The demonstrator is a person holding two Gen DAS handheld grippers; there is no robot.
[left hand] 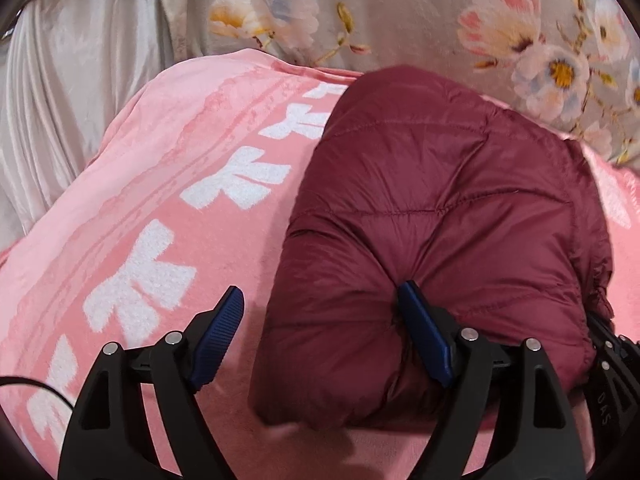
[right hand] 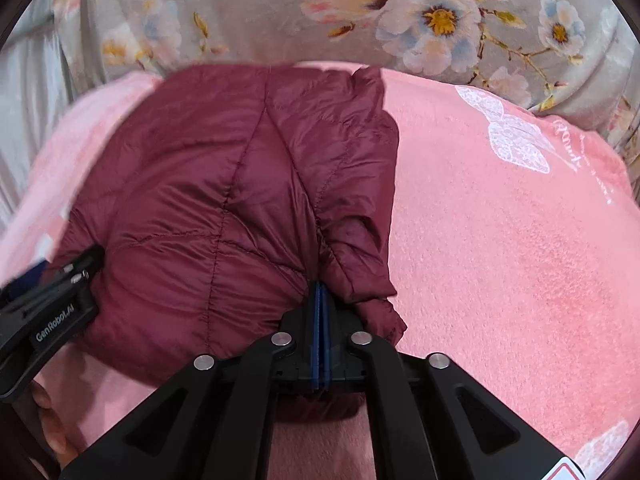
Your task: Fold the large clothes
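Note:
A maroon quilted jacket (left hand: 440, 208) lies bunched on a pink blanket (left hand: 160, 208). In the left wrist view my left gripper (left hand: 320, 290) stands open over the jacket's near left edge. Its right finger (left hand: 424, 332) dents the padding, while its left finger (left hand: 222, 336) hangs over bare blanket. In the right wrist view my right gripper (right hand: 320, 292) is shut, its blue pads pinched on a fold at the near edge of the jacket (right hand: 224, 184), where creases run together at the tips. The left gripper (right hand: 48, 292) shows at the jacket's left side.
The pink blanket (right hand: 500, 240), printed with white shapes, spreads widely right of the jacket. Behind it lies grey floral bedding (right hand: 400, 12), with pale satin fabric (left hand: 72, 100) at the far left. A hand (right hand: 48, 420) shows at the lower left.

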